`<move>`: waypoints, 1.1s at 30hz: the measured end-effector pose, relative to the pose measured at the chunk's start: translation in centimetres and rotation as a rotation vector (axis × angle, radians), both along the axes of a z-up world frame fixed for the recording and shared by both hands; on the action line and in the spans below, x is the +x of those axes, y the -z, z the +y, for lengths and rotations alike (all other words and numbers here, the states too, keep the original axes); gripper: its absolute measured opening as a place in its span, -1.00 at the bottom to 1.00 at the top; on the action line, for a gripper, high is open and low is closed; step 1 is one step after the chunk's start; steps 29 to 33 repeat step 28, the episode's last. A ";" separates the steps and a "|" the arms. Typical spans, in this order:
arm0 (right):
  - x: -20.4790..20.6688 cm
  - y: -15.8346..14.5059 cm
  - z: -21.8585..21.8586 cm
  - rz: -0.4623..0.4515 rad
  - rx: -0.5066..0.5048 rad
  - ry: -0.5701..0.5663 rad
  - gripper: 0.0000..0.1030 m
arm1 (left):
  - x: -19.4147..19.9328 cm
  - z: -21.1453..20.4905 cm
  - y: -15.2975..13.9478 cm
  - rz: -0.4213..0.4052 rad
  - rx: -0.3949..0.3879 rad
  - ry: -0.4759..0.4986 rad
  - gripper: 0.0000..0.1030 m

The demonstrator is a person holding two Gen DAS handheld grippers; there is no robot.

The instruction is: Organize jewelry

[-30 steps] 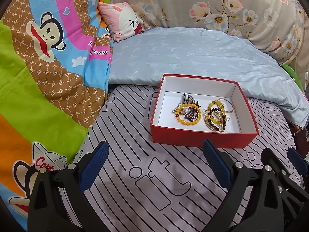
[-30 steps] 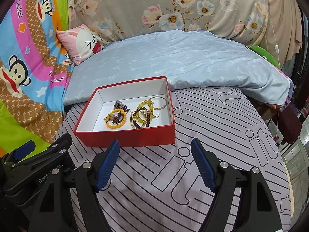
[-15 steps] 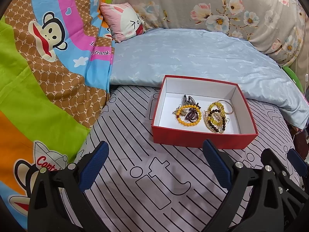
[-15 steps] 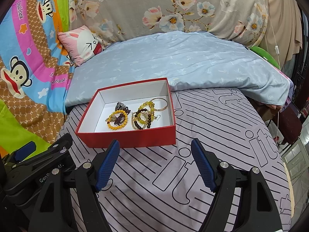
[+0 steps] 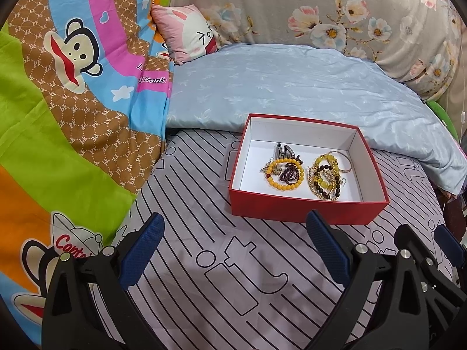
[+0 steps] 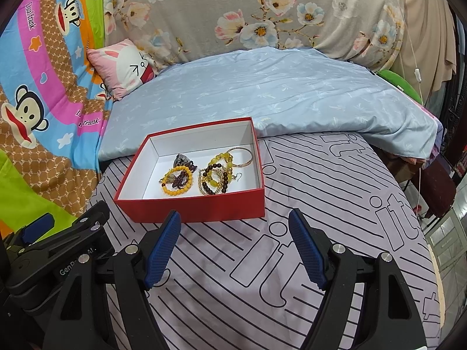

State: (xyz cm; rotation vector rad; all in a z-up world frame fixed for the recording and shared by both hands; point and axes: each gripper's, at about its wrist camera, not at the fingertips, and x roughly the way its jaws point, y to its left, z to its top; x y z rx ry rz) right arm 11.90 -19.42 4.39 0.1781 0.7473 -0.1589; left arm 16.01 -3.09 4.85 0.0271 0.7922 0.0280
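At frame centre, a shallow red cardboard box with a white inside [image 5: 306,205] held tangled bead bracelets [image 5: 303,173], orange left, yellow and brown right. It sat on my lilac line-printed bedsheet [image 5: 233,262], cartoon quilt [image 5: 58,116] left. My left gripper [image 5: 233,250] and right gripper [image 6: 235,250] gaped wide, empty.

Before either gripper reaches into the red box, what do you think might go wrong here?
1. The bracelets lie tangled in one heap; pulling the orange bead bracelet may drag its neighbours along.
2. The red box sits on a soft bedsheet, so a nudge from the open right gripper could slide or tip it.
3. The thin gold bangle looks hard to pinch.
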 end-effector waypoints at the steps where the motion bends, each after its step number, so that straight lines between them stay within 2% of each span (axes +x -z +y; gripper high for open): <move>1: -0.1 -0.1 0.0 0.000 -0.005 -0.001 0.45 | 0.0 0.0 0.0 0.000 0.002 0.001 0.85; 7: -0.2 -0.2 0.1 0.000 -0.005 0.001 0.45 | -0.3 -0.2 0.0 -0.013 0.020 0.000 0.85; 17: -0.5 -0.2 0.1 0.004 -0.008 -0.002 0.45 | -0.4 -0.1 0.4 -0.006 0.001 -0.005 0.85; 33: -0.6 0.2 0.2 0.006 0.000 0.005 0.46 | -0.5 -0.3 0.4 -0.012 0.014 0.004 0.85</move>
